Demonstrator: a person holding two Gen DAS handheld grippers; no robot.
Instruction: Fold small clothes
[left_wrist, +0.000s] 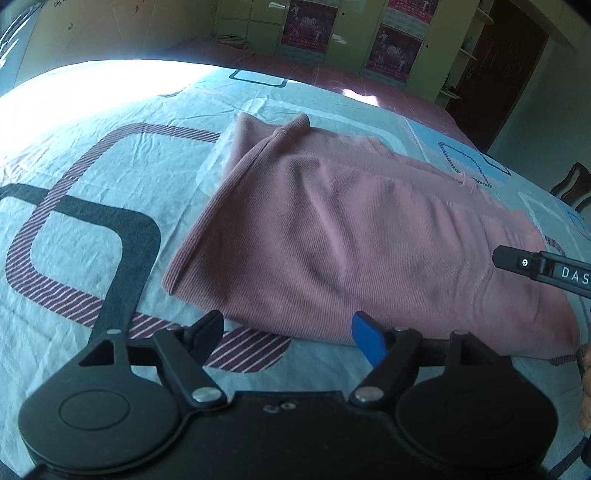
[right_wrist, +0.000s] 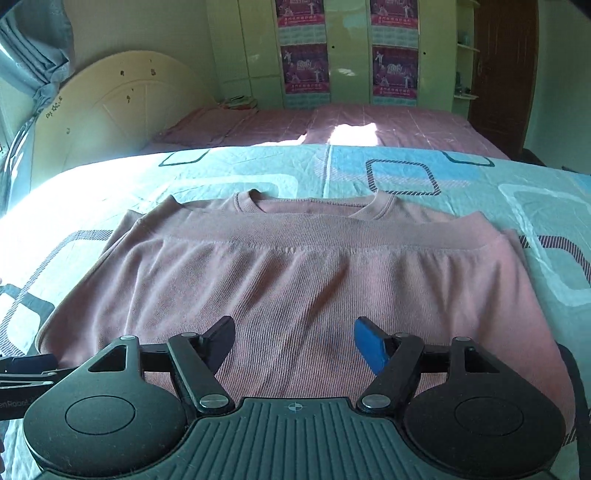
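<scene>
A pink ribbed sweater (left_wrist: 351, 236) lies folded on the patterned bedsheet (left_wrist: 74, 166). In the right wrist view the sweater (right_wrist: 295, 280) has its hem band laid up over the chest, just below the neckline. My left gripper (left_wrist: 288, 336) is open and empty, hovering at the sweater's near left edge. My right gripper (right_wrist: 295, 343) is open and empty, just above the sweater's near folded edge. The right gripper's black finger also shows at the right edge of the left wrist view (left_wrist: 517, 262), over the sweater.
The light blue sheet (right_wrist: 480, 184) with square patterns spreads around the sweater. A second bed with a pink cover (right_wrist: 369, 125) lies behind, a cream headboard (right_wrist: 122, 107) at left, green wardrobes with posters (right_wrist: 306, 66) at the back, a dark door (right_wrist: 506, 74) at right.
</scene>
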